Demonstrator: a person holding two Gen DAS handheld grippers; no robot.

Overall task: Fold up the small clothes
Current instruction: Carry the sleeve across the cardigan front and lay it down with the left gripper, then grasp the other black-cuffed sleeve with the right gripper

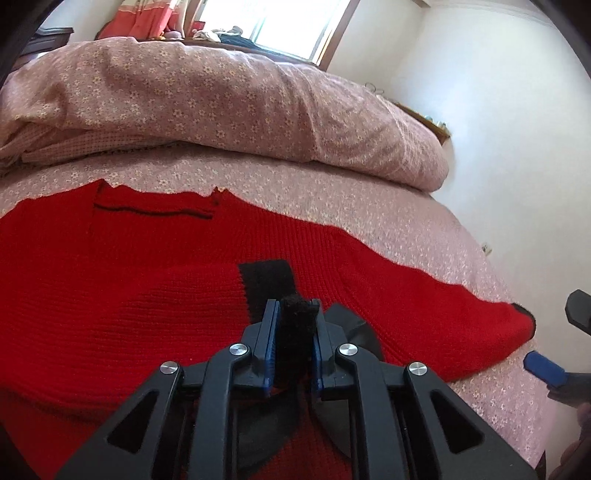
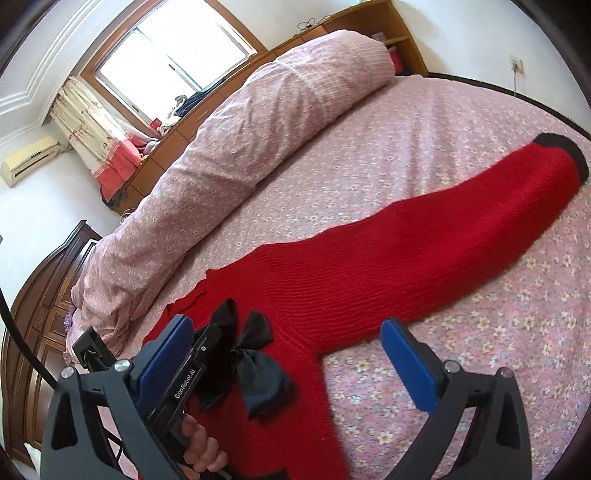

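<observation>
Red knit sweater [image 1: 147, 288] is lying flat on the bed [image 1: 369, 206], collar end pointing toward 12 o'clock in the left wrist view, body running toward 6. One sleeve [image 2: 424, 229] is stretching out with its long axis going from 7 o'clock up to 2 o'clock in the right wrist view, ending in a black cuff [image 2: 576, 155]. Left gripper [image 1: 293, 332] is sitting low over the sweater front, its fingers [image 1: 267, 332] pinching tight on a black knit strip [image 1: 295, 325] standing up between the blue pads. Right gripper [image 2: 288, 354] is hovering above the sweater near the armpit, fingers [image 2: 402, 354] spread wide apart, nothing between them. Left wrist view alone is showing the collar [image 1: 155, 203] with its thin dark stripe and a black patch [image 1: 266, 280] on the chest; the right gripper's blue pad is peeking in at 4 o'clock there. Right wrist view alone is showing the full sleeve, a black ribbon bow [image 2: 251, 365] on the sweater front just beside the left gripper, and the person's hand [image 2: 199, 443] on that gripper's handle. Rolled floral quilt [image 1: 221, 99] is lying along the far side of the bed, apart from the sweater. Wooden shelf unit [image 2: 380, 26] at 1 o'clock is holding small items, too blurred to name.
</observation>
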